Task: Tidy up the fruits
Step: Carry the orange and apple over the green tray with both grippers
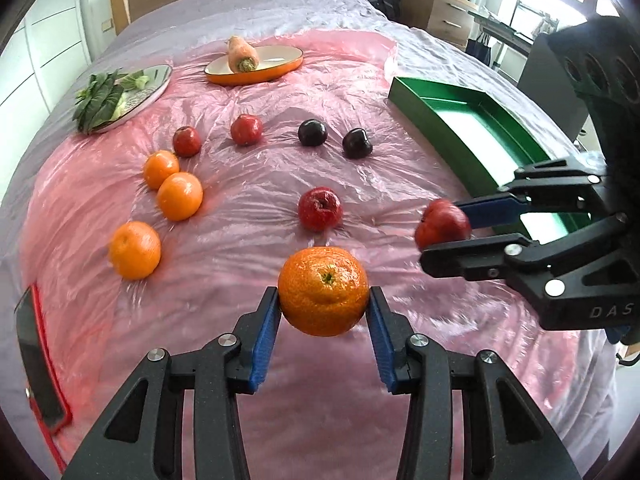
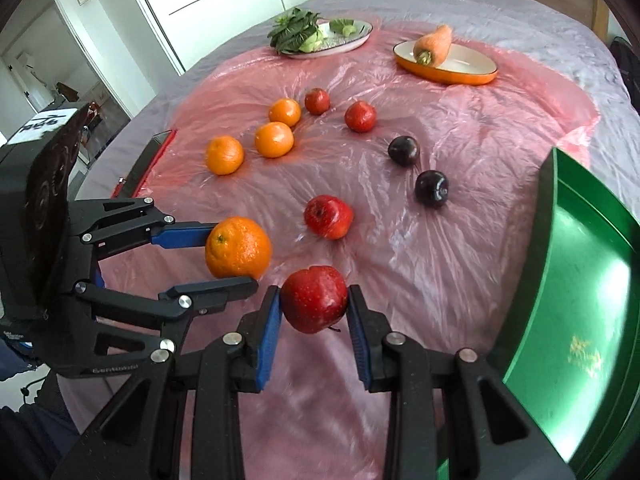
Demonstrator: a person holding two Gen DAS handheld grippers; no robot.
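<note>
The left gripper [image 1: 324, 300] is clamped on an orange [image 1: 323, 291], its blue pads [image 1: 265, 332] pressing both sides of the fruit, which hangs clear above the pink plastic sheet [image 1: 360, 184] spread over the bed [image 1: 248, 4]. The right gripper [image 2: 314, 308] is likewise clamped on a red apple [image 2: 314, 299], lifted off the sheet just beside the orange and near the green tray [image 2: 576, 280] at the sheet's right edge. The tray holds no fruit. On the sheet remain 3 more oranges in a loose row toward the left edge [image 1: 135, 250] [image 1: 179, 196] [image 1: 161, 169], 3 red apples, 1 near the middle [image 1: 320, 209] and 2 farther back [image 1: 186, 141] [image 1: 246, 129], and 2 dark plums [image 1: 312, 132] [image 1: 357, 143] side by side between the back apples and the tray. At the far edge of the sheet an orange-rimmed dish [image 1: 256, 66] carries a carrot [image 1: 241, 54], and to its left a pale plate [image 1: 136, 96] holds leafy greens [image 1: 100, 100]. A dark flat object with a red border [image 1: 38, 360] lies at the near left edge of the sheet; I cannot tell what it is.
</note>
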